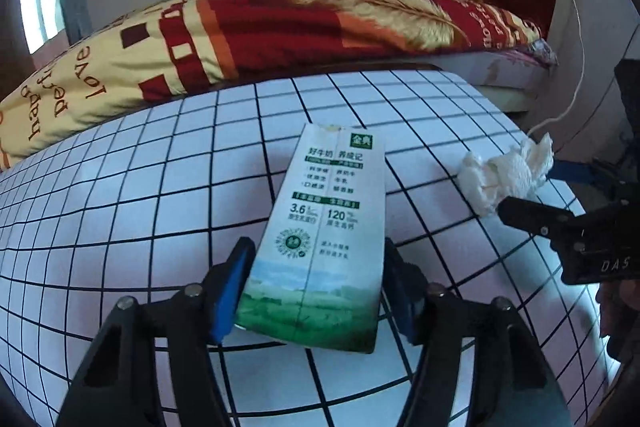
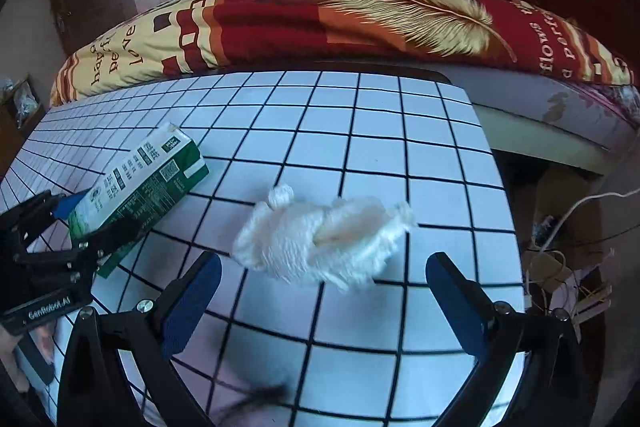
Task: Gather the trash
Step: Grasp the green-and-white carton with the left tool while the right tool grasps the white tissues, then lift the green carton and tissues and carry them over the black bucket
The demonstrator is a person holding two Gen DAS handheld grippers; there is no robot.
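A white and green milk carton (image 1: 324,227) lies on its side on the checked table (image 1: 120,187). My left gripper (image 1: 318,259) has both blue pads against the carton's lower sides and is shut on it. It also shows in the right wrist view (image 2: 136,183), held by the left gripper (image 2: 92,223). A crumpled white tissue (image 2: 320,239) lies on the table just ahead of my right gripper (image 2: 324,287), which is open, its pads apart and behind the tissue. In the left wrist view the tissue (image 1: 508,175) sits at the right, by a right gripper finger (image 1: 532,215).
A bed with a red and yellow quilt (image 1: 280,23) runs along the table's far edge. The table's right edge (image 2: 500,187) drops to a floor with cables and clutter (image 2: 560,267). A white cable (image 1: 576,67) hangs at the right.
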